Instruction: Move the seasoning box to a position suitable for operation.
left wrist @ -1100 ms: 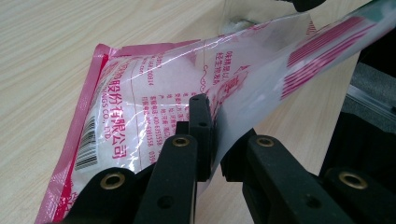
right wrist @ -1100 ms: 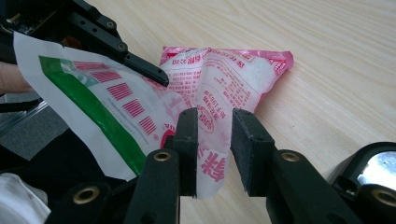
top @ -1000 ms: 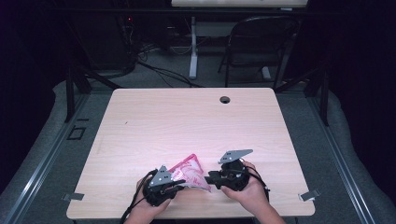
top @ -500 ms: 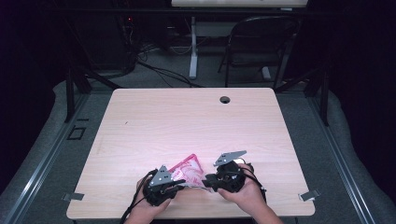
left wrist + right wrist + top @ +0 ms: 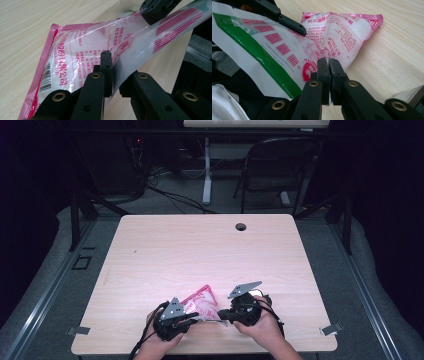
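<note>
High view | you're pinching the pink-printed bag [image 5: 200, 304] with both grippers — left gripper [image 5: 186, 319], right gripper [image 5: 223, 314], jaws just closing on its film | bag gripped — opening still ahead

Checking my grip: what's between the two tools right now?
The pink bag, spanning from left tool to right tool, in the high view.

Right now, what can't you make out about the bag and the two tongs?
- High view: print on the pink bag too small to read; its near edge hidden by both tongs.
- Left gripper view: bag's lower end cut off by the bottom edge; left tongs cover where it is pinched.
- Right gripper view: right tongs hide the pinched edge; green strip runs off frame.
</note>
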A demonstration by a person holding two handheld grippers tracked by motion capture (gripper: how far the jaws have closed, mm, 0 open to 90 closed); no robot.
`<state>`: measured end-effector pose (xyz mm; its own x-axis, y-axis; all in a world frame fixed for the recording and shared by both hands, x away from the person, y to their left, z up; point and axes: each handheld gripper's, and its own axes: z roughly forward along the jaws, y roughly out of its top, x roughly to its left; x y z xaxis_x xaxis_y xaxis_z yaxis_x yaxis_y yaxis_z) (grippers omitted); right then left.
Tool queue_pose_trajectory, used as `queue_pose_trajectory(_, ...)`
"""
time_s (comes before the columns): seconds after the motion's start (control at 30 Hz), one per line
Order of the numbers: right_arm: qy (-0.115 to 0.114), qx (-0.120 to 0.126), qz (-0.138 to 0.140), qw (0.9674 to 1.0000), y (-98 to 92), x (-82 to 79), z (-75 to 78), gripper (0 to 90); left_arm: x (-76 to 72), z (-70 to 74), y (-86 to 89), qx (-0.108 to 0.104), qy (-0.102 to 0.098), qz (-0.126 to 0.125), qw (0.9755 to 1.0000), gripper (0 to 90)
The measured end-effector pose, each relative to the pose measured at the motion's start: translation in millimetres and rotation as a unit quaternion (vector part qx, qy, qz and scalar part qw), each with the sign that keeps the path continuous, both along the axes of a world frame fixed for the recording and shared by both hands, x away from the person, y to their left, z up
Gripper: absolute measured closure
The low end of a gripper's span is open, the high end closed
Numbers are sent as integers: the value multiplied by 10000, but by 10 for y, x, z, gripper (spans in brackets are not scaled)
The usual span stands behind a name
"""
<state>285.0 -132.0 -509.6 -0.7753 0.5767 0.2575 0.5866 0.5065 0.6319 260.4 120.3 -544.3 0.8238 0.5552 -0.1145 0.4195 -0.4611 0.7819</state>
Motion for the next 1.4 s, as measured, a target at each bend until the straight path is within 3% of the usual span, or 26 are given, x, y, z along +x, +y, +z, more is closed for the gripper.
queue_pose_trajectory(0.37, -207, -30, -129, 9997, -23, 112, 40, 900, 5, -20, -76, 15, -88, 18, 10000, 828)
queue_pose_trajectory(0.67, -541, -143, -404, 9976, -38, 218, 29, 897, 137, -69, -225, 102, -133, 145, 9998, 849)
queue_pose_trajectory(0.83, -518, 20, -512, 9973, -118, 193, 76, 786, 191, -80, -244, 66, -62, 145, 9999, 844)
queue_pose_trajectory(0.97, -634, 236, -696, 9953, -298, 123, 185, 727, 165, -44, -247, -19, -137, 19, 9999, 738)
queue_pose_trajectory(1.03, -755, 333, -884, 9927, -402, 81, 238, 712, 143, -6, -247, -128, -208, -135, 9996, 699)
queue_pose_trajectory(1.2, -1095, 198, -1358, 9845, -693, -5, 328, 680, 108, 89, -244, -270, -242, -298, 9989, 598)
queue_pose_trajectory(1.3, -1183, 43, -1746, 9775, -868, -52, 288, 689, 100, 146, -251, -346, -185, -384, 9985, 568)
queue_pose_trajectory(1.4, -1165, 60, -2068, 9714, -1011, -84, 209, 697, 83, 207, -244, -447, -199, -466, 9977, 562)
